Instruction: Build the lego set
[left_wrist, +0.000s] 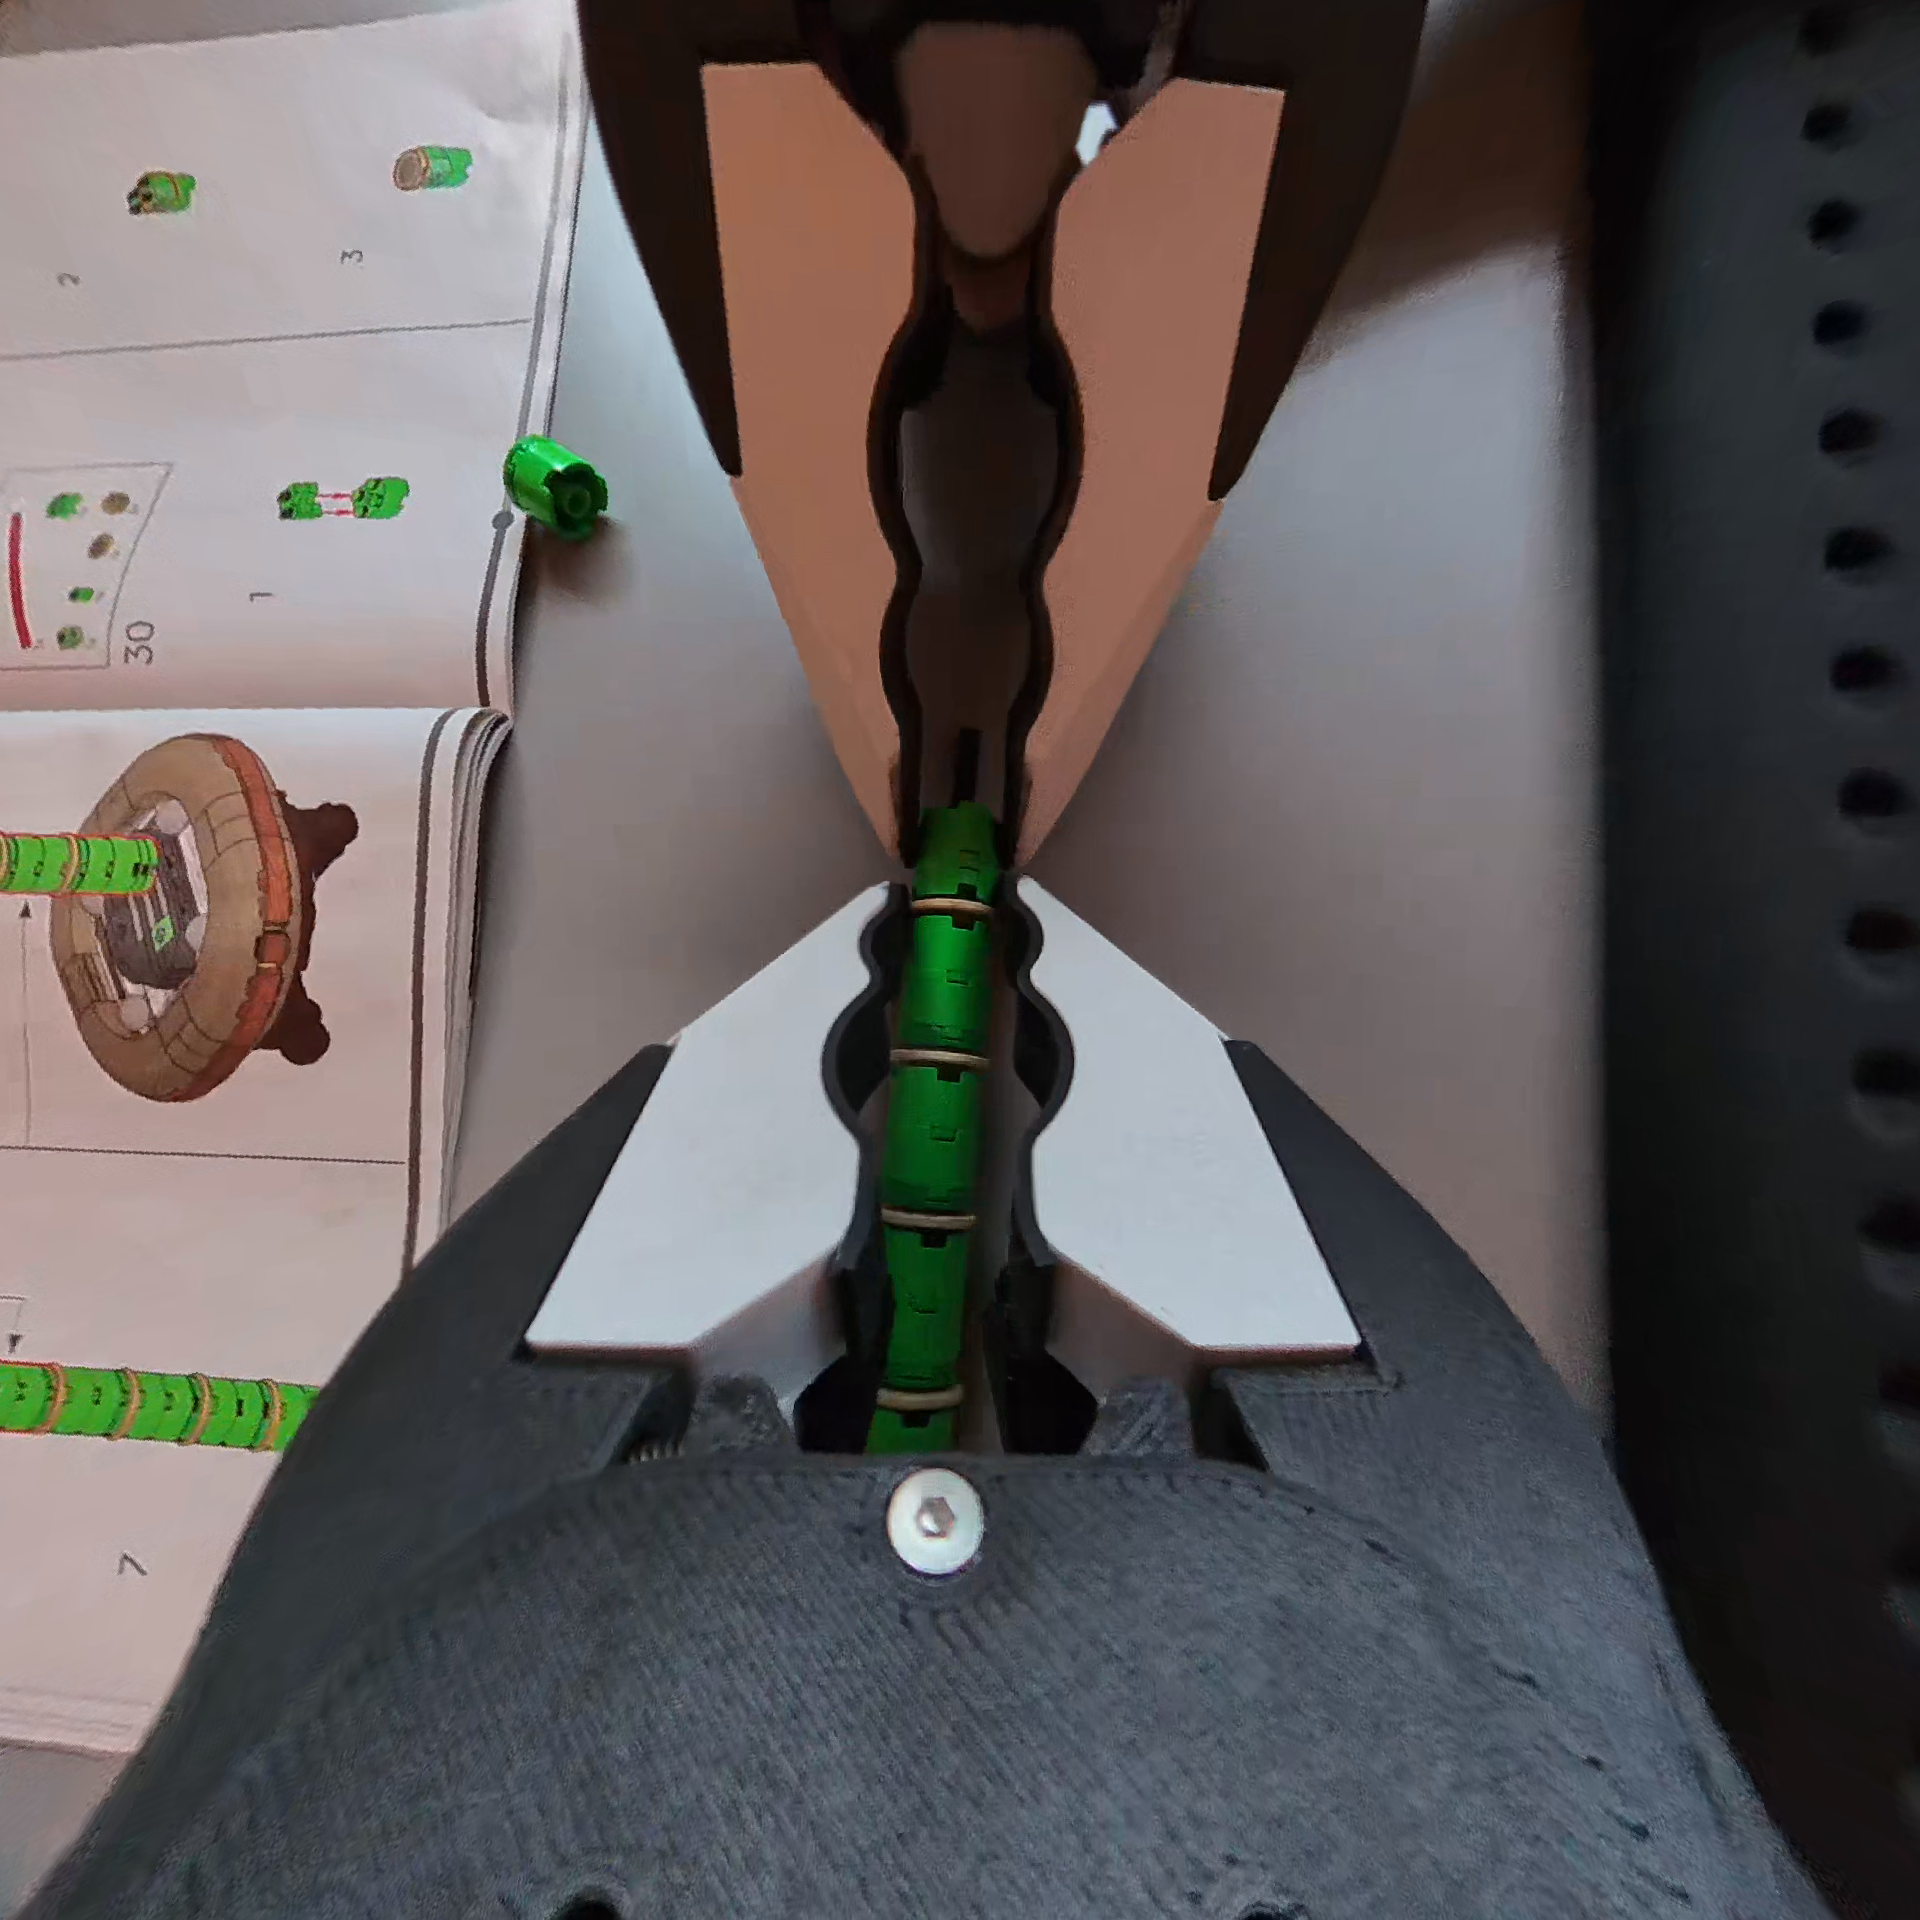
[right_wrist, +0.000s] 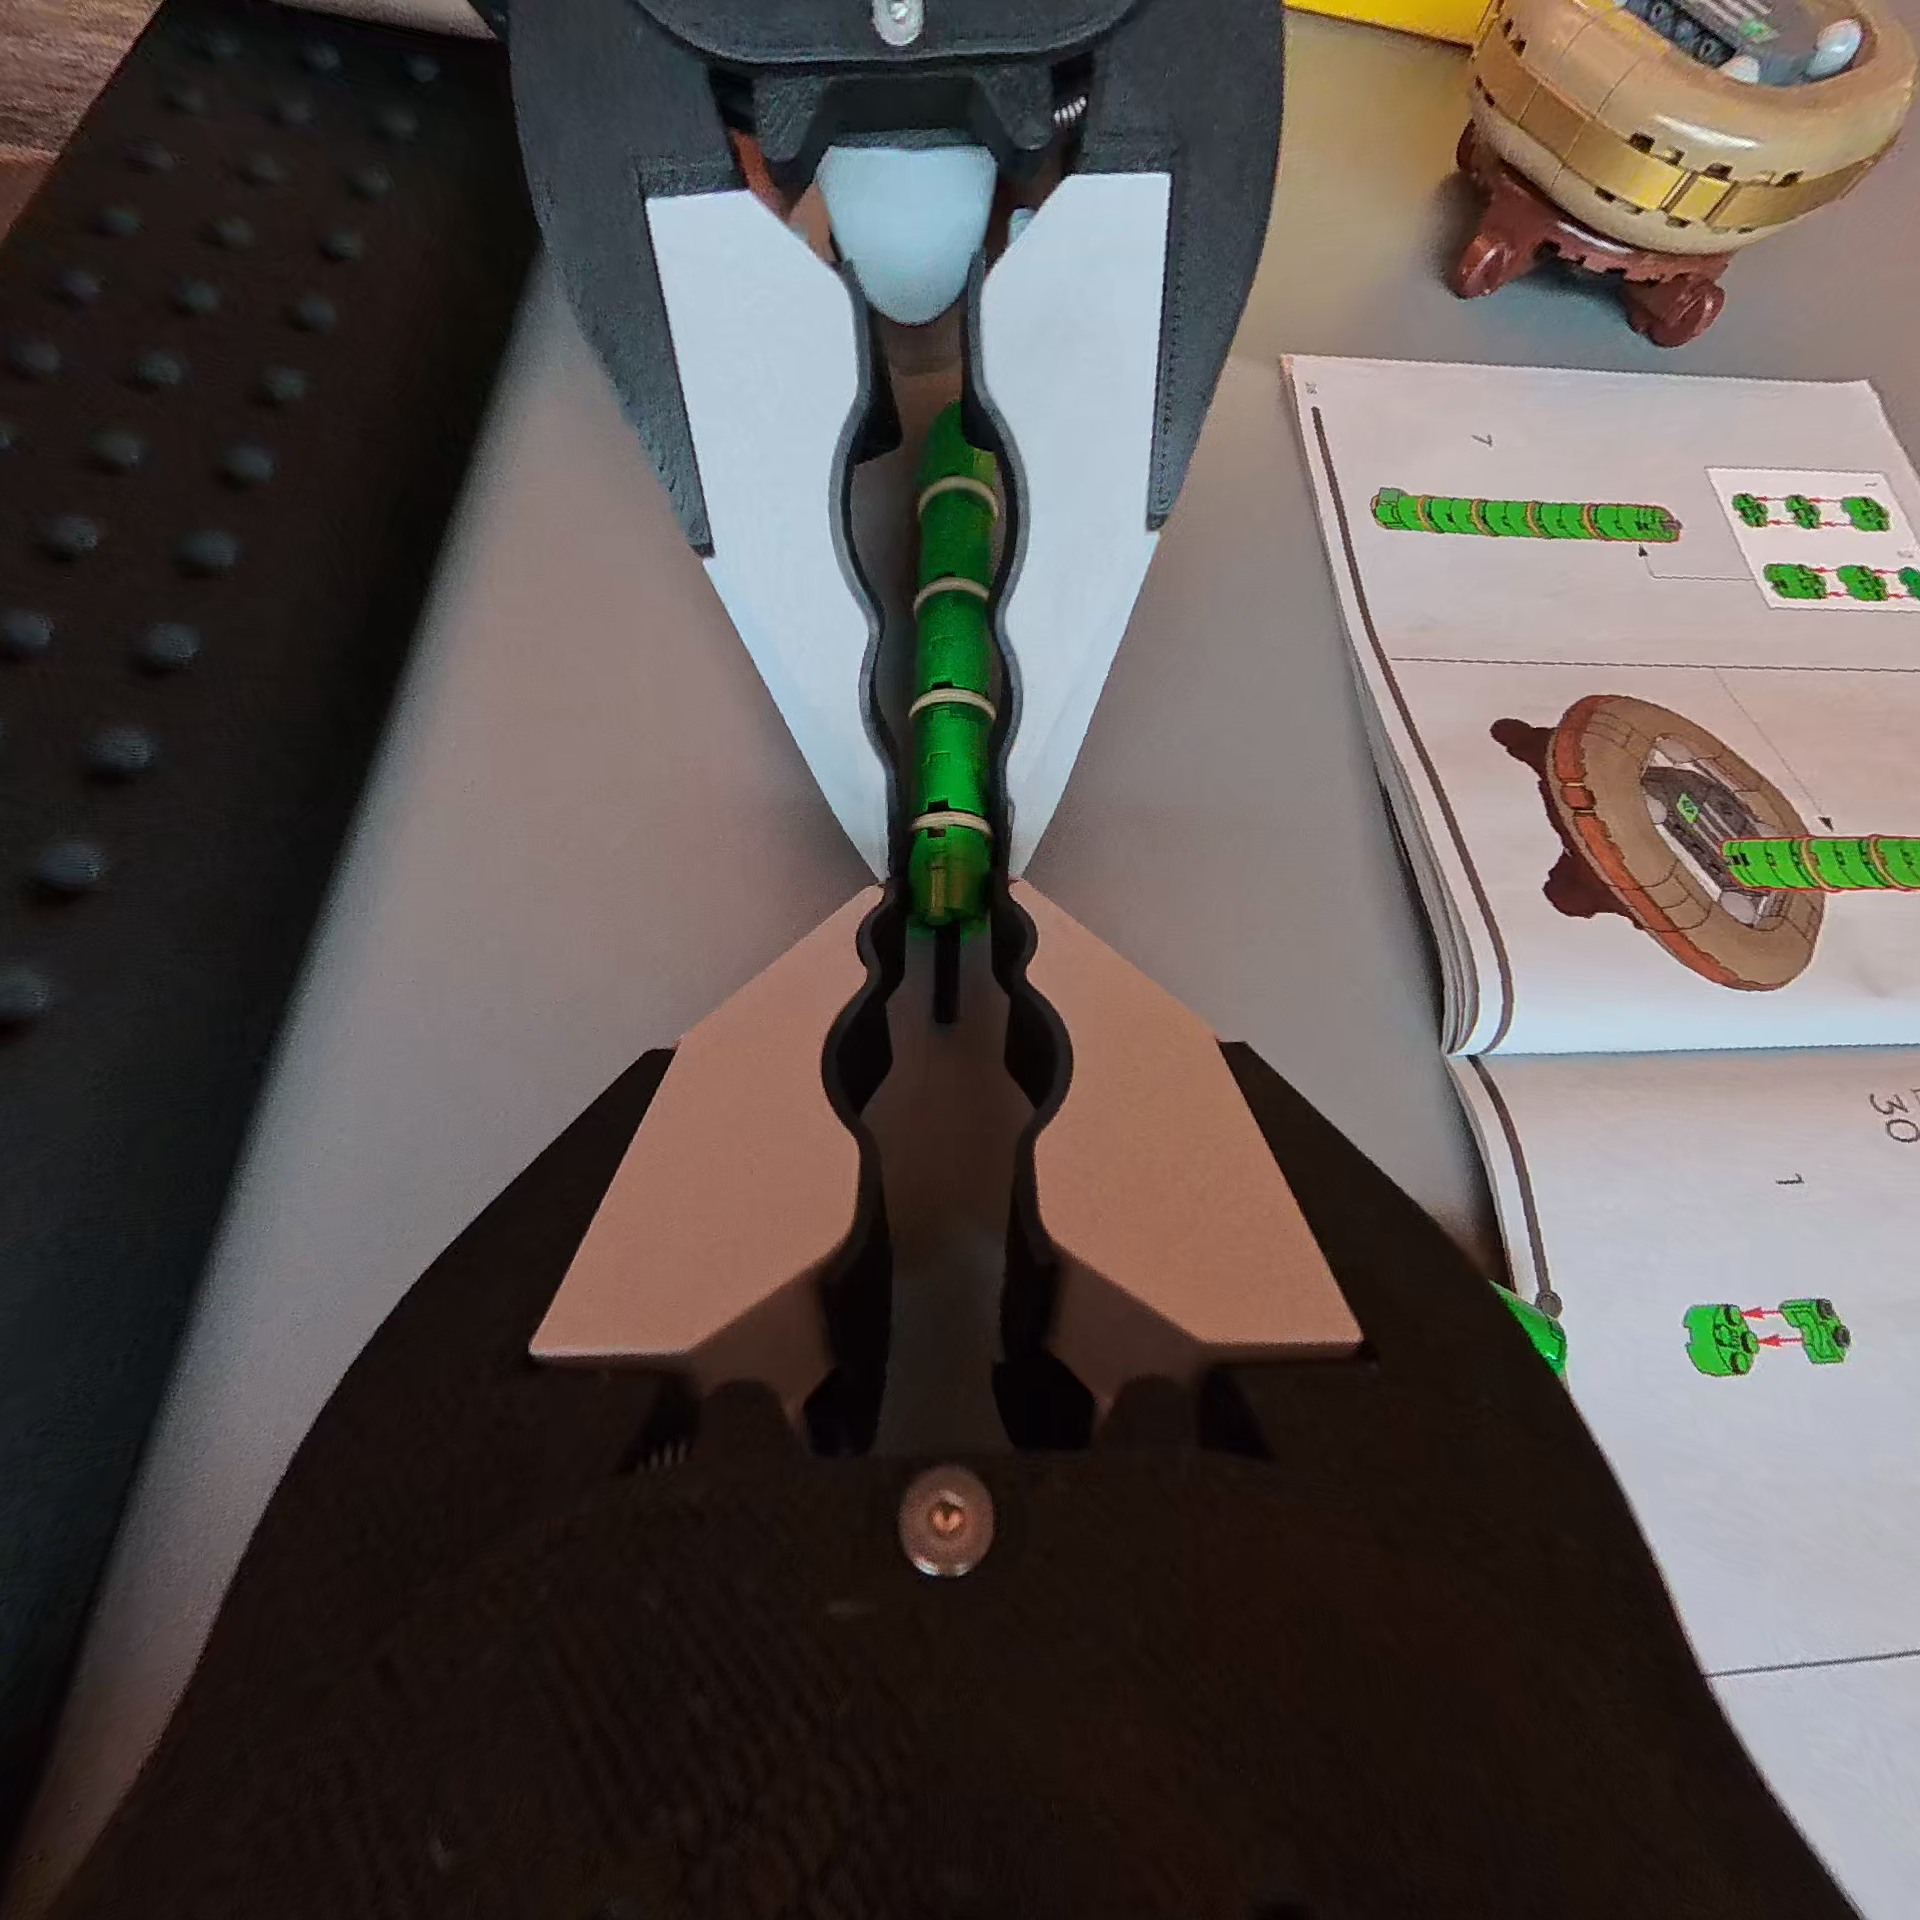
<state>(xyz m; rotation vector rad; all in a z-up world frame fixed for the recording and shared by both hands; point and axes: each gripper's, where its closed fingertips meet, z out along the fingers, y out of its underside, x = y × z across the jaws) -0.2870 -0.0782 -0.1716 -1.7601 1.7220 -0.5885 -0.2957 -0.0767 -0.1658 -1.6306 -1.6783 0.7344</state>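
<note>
Left gripper jaws clench the green stem lengthwise; at twelve o'clock, the right gripper pinches its tip.

A smooth grey table is seen under everything. On it, an instruction booklet is laid open, its printed pages turned up. A single green round lego piece is spotted on its side just beside the booklet's edge, touching the table. Farther back, a tan, ring-shaped lego pot on dark brown feet is set upright on the table, near the booklet's far corner. Along the opposite side, a black studded mat is laid.
</note>
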